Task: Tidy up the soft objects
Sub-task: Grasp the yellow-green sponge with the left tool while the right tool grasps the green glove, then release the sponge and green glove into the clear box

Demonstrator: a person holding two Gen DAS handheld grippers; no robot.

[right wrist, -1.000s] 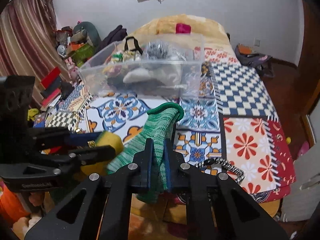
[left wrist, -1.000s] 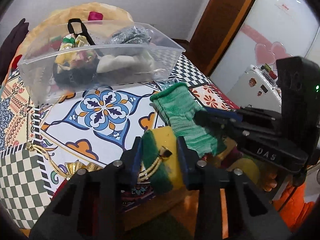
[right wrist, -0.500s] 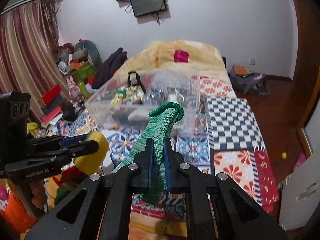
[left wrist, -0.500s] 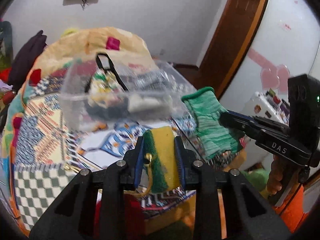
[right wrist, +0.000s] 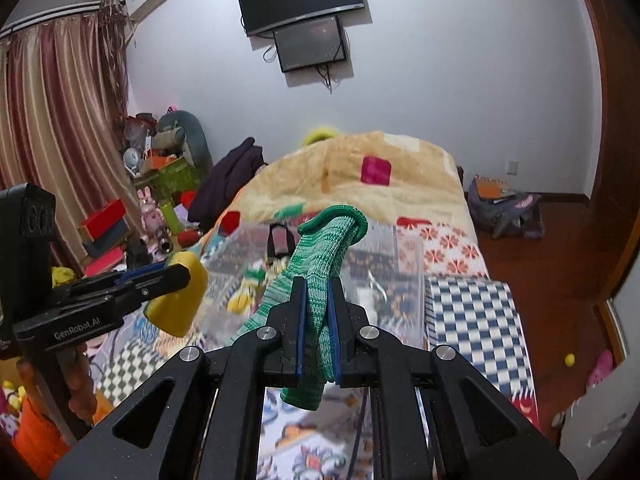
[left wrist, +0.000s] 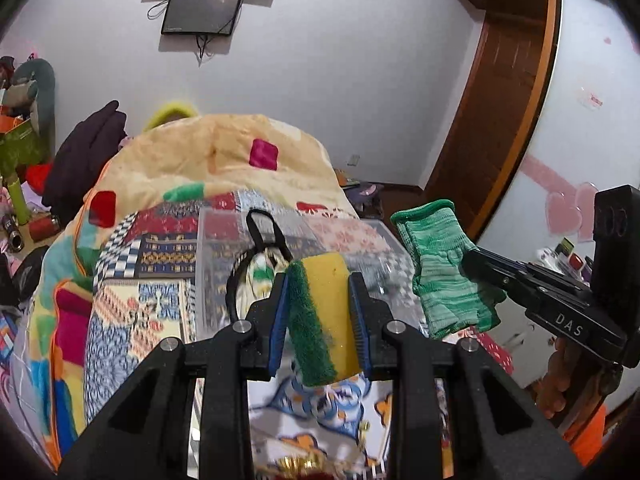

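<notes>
My left gripper (left wrist: 318,316) is shut on a yellow sponge with a green scouring side (left wrist: 320,316) and holds it in the air in front of the clear plastic bin (left wrist: 216,264). My right gripper (right wrist: 317,320) is shut on a green knit glove (right wrist: 320,264), its cuff pointing up. The glove also shows in the left wrist view (left wrist: 444,272), to the right of the sponge. The sponge shows in the right wrist view (right wrist: 180,300), held to the left. The bin (right wrist: 396,264) holds several soft items, blurred here.
The bin stands on a bed with a patchwork cover (right wrist: 468,312) and a yellow blanket (left wrist: 224,156) heaped behind it. A wooden door (left wrist: 492,128) and a white wardrobe (left wrist: 580,120) stand to the right. Clutter lines the left wall (right wrist: 160,184).
Both grippers have risen with the sponge and the glove, from low over the bed cover to the height of the bin's rim. Both views have tilted upward toward the wall.
</notes>
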